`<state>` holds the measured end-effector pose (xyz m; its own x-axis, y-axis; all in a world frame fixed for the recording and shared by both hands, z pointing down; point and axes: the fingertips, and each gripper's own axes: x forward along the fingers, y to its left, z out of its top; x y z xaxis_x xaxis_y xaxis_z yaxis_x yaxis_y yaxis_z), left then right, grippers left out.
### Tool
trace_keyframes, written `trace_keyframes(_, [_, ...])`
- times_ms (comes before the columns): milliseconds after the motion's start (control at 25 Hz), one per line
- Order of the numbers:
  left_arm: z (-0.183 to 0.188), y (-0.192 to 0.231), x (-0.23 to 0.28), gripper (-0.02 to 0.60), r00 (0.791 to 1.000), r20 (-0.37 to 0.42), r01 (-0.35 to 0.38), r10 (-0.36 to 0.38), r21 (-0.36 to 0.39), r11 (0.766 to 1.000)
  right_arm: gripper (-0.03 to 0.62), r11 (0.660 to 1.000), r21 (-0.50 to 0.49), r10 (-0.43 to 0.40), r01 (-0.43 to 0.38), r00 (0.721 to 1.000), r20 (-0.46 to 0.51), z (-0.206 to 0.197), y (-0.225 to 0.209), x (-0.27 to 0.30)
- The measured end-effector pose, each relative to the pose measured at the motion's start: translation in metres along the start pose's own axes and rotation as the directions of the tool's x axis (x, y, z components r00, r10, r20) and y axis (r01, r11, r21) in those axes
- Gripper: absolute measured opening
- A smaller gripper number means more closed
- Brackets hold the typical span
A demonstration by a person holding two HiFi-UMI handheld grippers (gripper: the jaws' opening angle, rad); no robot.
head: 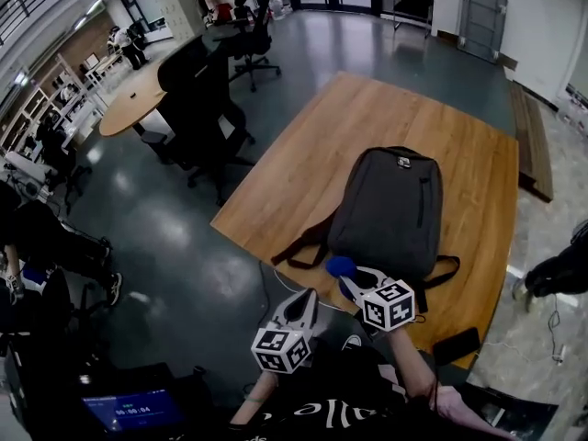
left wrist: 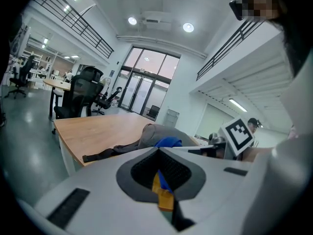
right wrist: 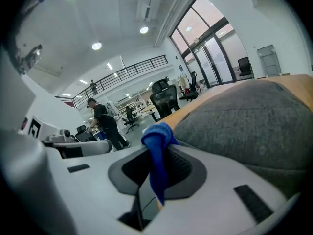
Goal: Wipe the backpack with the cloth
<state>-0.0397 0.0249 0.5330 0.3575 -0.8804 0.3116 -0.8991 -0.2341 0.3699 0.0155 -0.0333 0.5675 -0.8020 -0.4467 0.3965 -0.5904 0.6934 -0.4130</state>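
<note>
A grey backpack (head: 390,209) lies flat on the wooden table (head: 322,154), its straps trailing toward the near-left edge. My right gripper (head: 348,279) is shut on a blue cloth (head: 341,266), which sits at the backpack's near lower corner. In the right gripper view the cloth (right wrist: 157,137) sticks up from the shut jaws, with the backpack (right wrist: 254,116) close on the right. My left gripper (head: 308,299) hangs off the table's near edge, left of the right one, jaws shut with nothing held. Its own view shows the backpack (left wrist: 155,132) and cloth (left wrist: 169,142) ahead.
A flat black object (head: 457,344) lies at the table's near right corner. Black office chairs (head: 197,108) and a round table (head: 133,99) stand to the far left. A person (head: 559,272) is at the right edge. A cable (head: 276,288) runs on the floor.
</note>
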Motion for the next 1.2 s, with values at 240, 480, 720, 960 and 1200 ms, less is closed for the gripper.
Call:
trace_keyframes(240, [-0.006, -0.005, 0.027, 0.000, 0.999, -0.039, 0.032, -0.032, 0.000, 0.999, 0.055, 0.997, 0.032, -0.071, 0.070, 0.997, 0.011, -0.011, -0.038, -0.021])
trace_keyframes(480, [-0.008, -0.017, 0.042, 0.000, 0.993, -0.078, 0.090, -0.087, 0.027, 0.996, 0.055, 0.979, 0.084, -0.186, 0.183, 0.982, 0.024, -0.020, -0.077, -0.070])
trace_keyframes(720, [-0.008, -0.032, 0.046, 0.000, 0.988, -0.091, 0.130, -0.126, 0.034, 0.991, 0.055, 0.934, 0.137, -0.338, 0.331, 0.940, 0.032, -0.034, -0.105, -0.138])
trace_keyframes(960, [0.014, -0.018, 0.062, 0.000, 0.979, -0.097, 0.183, -0.179, 0.043, 0.982, 0.055, 0.884, 0.160, -0.446, 0.439, 0.895, 0.012, -0.033, -0.123, -0.158])
trace_keyframes(1200, [0.025, -0.010, 0.070, 0.000, 0.967, -0.111, 0.238, -0.230, 0.059, 0.970, 0.054, 0.831, 0.188, -0.534, 0.524, 0.846, 0.002, -0.037, -0.130, -0.174])
